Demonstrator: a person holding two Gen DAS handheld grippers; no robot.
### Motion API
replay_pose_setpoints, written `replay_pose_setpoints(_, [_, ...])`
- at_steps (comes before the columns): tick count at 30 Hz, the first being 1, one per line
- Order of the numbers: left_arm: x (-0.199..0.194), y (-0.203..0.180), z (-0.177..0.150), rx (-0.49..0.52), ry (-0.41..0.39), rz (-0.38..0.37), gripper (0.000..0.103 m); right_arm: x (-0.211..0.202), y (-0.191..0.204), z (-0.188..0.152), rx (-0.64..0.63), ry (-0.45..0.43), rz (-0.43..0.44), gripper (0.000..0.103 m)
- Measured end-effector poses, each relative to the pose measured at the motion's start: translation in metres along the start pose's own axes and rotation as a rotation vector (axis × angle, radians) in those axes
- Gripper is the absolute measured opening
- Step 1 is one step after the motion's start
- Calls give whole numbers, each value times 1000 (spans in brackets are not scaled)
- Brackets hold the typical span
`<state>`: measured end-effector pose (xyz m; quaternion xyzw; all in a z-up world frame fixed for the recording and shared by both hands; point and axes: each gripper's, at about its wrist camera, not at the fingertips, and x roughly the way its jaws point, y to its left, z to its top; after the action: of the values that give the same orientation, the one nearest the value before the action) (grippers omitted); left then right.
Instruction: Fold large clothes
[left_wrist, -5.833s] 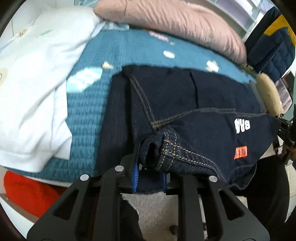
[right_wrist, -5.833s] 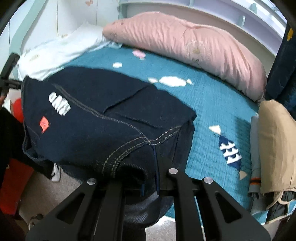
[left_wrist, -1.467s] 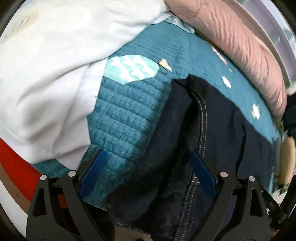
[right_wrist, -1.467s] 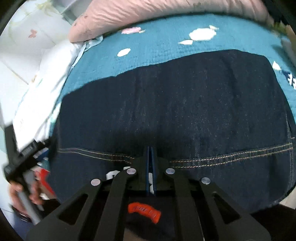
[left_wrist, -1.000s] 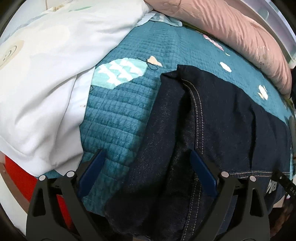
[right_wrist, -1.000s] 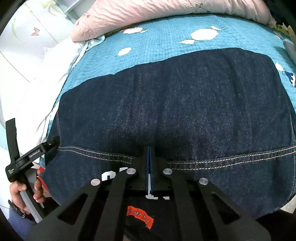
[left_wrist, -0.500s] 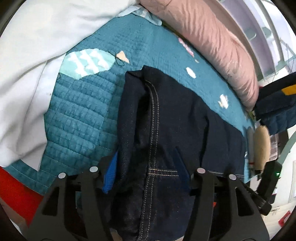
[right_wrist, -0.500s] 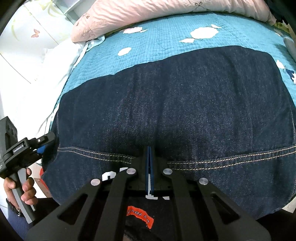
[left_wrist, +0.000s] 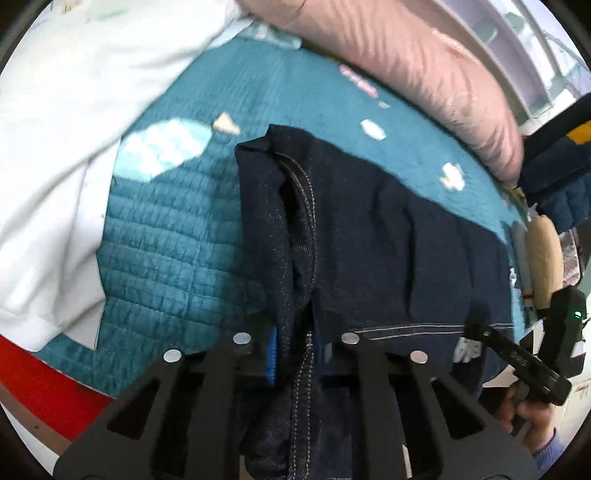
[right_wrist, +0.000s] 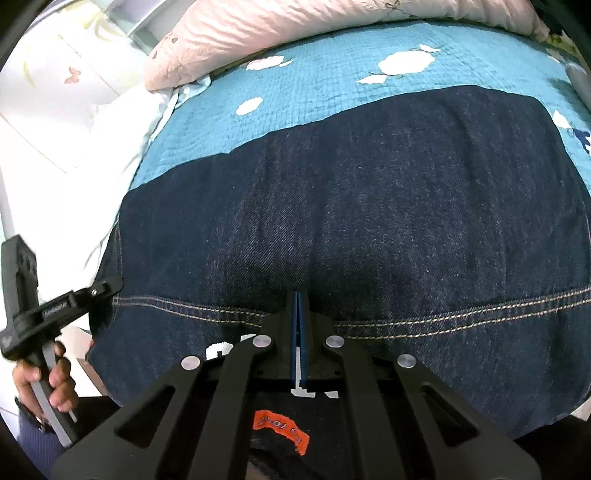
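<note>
A dark blue denim garment (right_wrist: 369, 206) with tan stitching lies folded on the teal quilt (right_wrist: 332, 85), its near part hanging over the bed's front edge. An orange label (right_wrist: 282, 426) shows on the hanging part. My left gripper (left_wrist: 297, 332) is shut on the garment's left edge fold (left_wrist: 295, 236), seen from the right wrist view at the far left (right_wrist: 110, 286). My right gripper (right_wrist: 297, 306) is shut with its blue pads together, resting on the denim near the double seam; whether it pinches cloth is hidden. It shows at the right in the left wrist view (left_wrist: 480, 325).
A pink pillow (left_wrist: 406, 62) lies along the back of the bed. A white garment (left_wrist: 55, 147) lies to the left. Folded tan and grey clothes (left_wrist: 543, 258) sit at the right. A red object (left_wrist: 37, 373) is below the bed edge.
My left gripper has closed from wide open onto the garment's left edge. The right gripper has stayed shut at the seam.
</note>
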<state>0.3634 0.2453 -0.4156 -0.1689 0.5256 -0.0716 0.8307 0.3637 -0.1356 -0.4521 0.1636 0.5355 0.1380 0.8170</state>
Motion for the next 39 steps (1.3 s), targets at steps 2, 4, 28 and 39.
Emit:
replay_pose_setpoints(2, [-16,-6,-1,-9,-30,-36,13,-6,0,-2,2,-14,11,5])
replay_pose_setpoints(4, [-30,-12,-2,3,-52,-55,13,-13,0,-6,10,-11,29,6])
replay_pose_setpoints(28, [-82,-227,9,289,-106,-317,12,-12,-32,15,205,-44,246,6])
replay_pose_setpoints(39, [-41,-291,3,374,-49,-299,8,-16,-62,23,233,28,322,6])
